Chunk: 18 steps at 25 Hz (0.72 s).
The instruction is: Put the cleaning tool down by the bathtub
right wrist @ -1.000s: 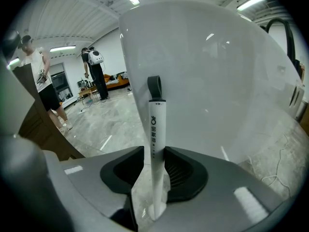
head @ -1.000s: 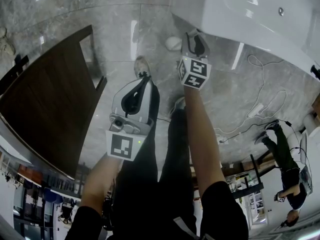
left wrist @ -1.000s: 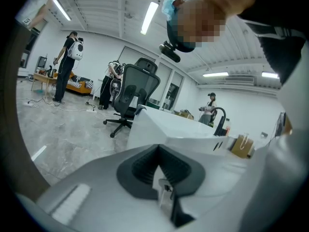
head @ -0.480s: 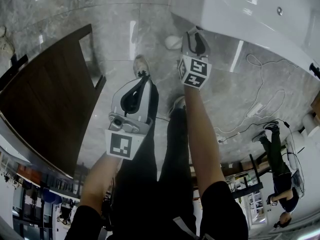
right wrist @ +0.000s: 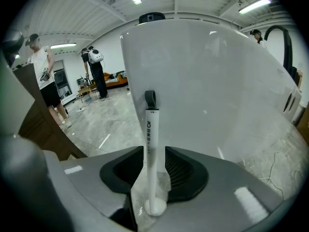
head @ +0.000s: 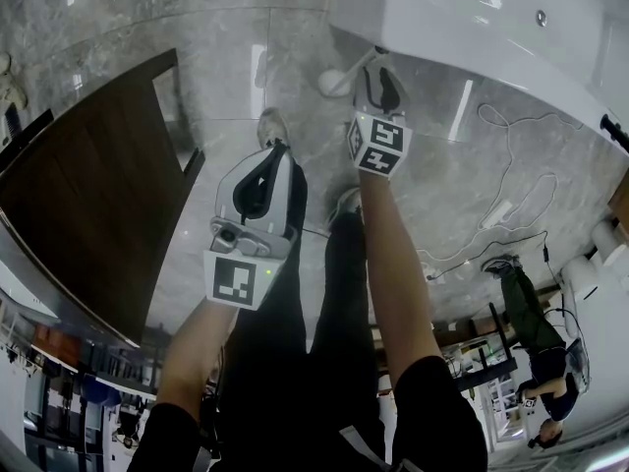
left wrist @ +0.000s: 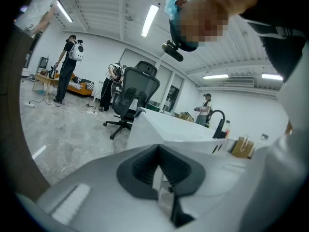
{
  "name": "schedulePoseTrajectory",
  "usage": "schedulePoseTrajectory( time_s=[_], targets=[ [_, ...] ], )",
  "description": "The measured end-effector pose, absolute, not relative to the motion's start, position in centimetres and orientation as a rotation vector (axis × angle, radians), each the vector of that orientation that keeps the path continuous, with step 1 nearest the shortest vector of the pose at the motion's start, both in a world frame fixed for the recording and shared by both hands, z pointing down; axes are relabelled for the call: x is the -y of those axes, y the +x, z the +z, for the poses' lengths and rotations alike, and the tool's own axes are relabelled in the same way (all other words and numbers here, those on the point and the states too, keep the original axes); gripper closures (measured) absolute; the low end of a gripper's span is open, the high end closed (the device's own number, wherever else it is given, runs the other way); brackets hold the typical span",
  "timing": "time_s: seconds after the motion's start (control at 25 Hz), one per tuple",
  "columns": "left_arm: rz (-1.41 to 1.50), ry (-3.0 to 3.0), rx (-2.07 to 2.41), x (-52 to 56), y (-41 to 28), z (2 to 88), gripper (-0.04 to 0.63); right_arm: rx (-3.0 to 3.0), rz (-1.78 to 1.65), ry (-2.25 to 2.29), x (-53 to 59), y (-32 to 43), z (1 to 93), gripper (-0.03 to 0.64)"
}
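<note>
Grey marble floor (head: 226, 57) is meeting a white bathtub (right wrist: 207, 81), which is running off the frame edge. The right gripper (head: 378, 72) is clamping the cleaning tool (right wrist: 150, 129) by its handle against the tub wall; whether they touch is unclear. The left gripper (left wrist: 158, 153) is hanging closed and empty.

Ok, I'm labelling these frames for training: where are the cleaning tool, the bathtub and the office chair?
cleaning tool (right wrist: 151, 144): right gripper view, middle of its white handle.
bathtub (right wrist: 217, 81): right gripper view, its white outer wall.
office chair (left wrist: 143, 86): left gripper view, its dark backrest.
</note>
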<state>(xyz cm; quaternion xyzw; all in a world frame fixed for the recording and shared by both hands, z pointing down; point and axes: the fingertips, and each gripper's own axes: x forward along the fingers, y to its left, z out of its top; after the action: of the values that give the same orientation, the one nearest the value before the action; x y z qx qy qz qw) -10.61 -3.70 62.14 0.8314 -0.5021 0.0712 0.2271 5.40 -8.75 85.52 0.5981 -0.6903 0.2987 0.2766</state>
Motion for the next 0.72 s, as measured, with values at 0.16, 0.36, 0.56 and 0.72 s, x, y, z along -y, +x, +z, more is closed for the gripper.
schedulePoseTrajectory(
  time_s=[0.16, 0.36, 0.56, 0.72],
  targets=[
    [0.184, 2.299, 1.383, 3.5, -10.2, 61.1, 0.586, 1.849, 0.802, 1.603, 8.2, 5.7, 84.8, 0.478],
    [0.171, 2.31, 1.387, 3.1, -9.8, 59.4, 0.588, 1.847, 0.804, 1.603, 7.2, 6.0, 82.9, 0.503],
    [0.153, 2.314, 1.404, 2.9, -9.7, 57.0, 0.586, 1.838, 0.812, 1.589, 6.0, 6.1, 80.7, 0.54],
    [0.153, 2.326, 1.421, 2.7, -9.5, 55.2, 0.586, 1.847, 0.827, 1.591, 5.3, 6.1, 78.8, 0.573]
  ],
)
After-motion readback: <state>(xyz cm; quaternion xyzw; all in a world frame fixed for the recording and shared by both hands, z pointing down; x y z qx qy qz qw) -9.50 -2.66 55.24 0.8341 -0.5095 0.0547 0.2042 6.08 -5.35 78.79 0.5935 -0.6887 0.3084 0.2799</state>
